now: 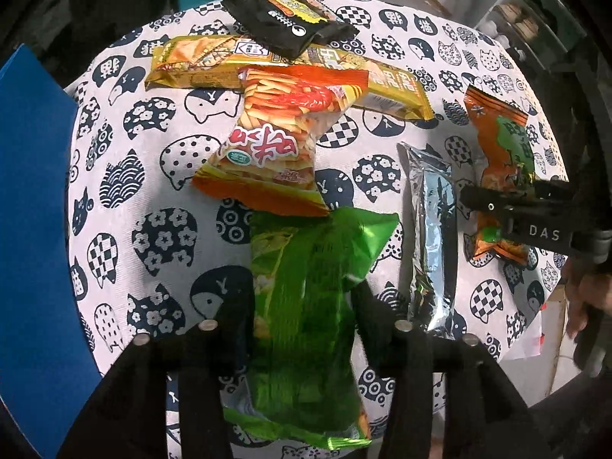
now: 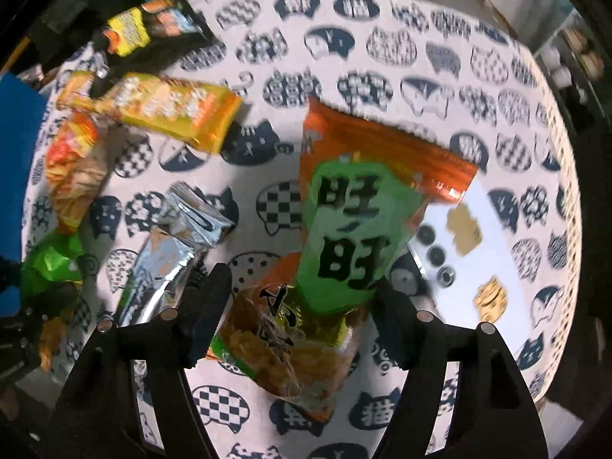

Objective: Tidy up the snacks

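A green snack bag (image 1: 306, 306) lies lengthwise on the cat-print tablecloth (image 1: 153, 176). My left gripper (image 1: 298, 294) points down over it, both pads against its pinched sides. An orange and green bag (image 2: 344, 229) sits between the fingers of my right gripper (image 2: 302, 279), which touch its lower sides. The left wrist view shows that right gripper (image 1: 482, 210) at the right, straddling the same orange bag (image 1: 505, 137). A silver stick pack (image 1: 432, 237) lies between the two bags.
Behind the green bag lie an orange chip bag (image 1: 283, 141), a long yellow pack (image 1: 214, 65) and a black pack (image 1: 290, 23). A blue board (image 1: 34, 229) borders the table's left. A white card (image 2: 470, 252) lies under the orange bag's corner. A hand (image 1: 585, 306) shows at the right.
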The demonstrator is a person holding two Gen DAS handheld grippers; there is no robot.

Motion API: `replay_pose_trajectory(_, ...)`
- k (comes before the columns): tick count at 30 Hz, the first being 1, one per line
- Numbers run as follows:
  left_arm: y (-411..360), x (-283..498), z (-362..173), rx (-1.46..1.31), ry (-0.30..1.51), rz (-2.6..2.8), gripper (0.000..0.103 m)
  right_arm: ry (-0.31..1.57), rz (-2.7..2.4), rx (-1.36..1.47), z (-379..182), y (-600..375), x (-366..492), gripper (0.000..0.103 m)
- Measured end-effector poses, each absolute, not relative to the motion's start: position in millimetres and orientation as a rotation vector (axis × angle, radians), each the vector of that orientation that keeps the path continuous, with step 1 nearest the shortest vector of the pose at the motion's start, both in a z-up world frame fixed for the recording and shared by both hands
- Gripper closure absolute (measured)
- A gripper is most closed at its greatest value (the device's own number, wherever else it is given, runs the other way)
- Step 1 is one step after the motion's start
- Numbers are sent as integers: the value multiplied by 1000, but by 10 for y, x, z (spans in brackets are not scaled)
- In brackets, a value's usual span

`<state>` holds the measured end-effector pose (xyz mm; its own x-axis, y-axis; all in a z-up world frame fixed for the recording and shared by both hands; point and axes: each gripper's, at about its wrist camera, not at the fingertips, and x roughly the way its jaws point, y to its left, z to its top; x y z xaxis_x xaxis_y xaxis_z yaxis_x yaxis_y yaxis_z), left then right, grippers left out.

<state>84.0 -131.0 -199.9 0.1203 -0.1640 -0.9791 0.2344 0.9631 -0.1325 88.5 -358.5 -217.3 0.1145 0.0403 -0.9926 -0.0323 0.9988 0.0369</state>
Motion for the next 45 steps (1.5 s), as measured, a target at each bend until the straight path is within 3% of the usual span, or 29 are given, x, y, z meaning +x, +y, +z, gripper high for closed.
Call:
replay_pose_trajectory(4, -1348, 865, -2072, 59, 1421, -287, 44, 1437, 37, 34, -2212, -3625, 839, 32)
replay_pose_trajectory(5, -1378, 874, -2080, 64, 1419, -290, 44, 1434, 43, 34, -2208, -3630, 839, 36)
replay_pose_trajectory(7, -1344, 830, -2060, 72, 1420, -303, 61, 1423, 57, 26, -2206, -3667, 788, 43)
replay_pose_trajectory(9, -1316, 789, -2043, 67, 1429, -320, 64, 1413, 68, 16, -2172, -3737, 774, 53)
replay_pose_trajectory(14, -1300, 677, -1918, 102, 1387, -325, 70, 1388, 97, 0, -2017, -3763, 772, 60)
replay_pose_trajectory(32, -892, 431, -1032, 91, 1199, -303, 71, 1232, 249, -36, -868, -3134, 535, 61)
replay_pose_trajectory(45, -78, 366, -600, 8, 1098, -204, 71, 1160, 410, -70, -529, -2134, 548, 61)
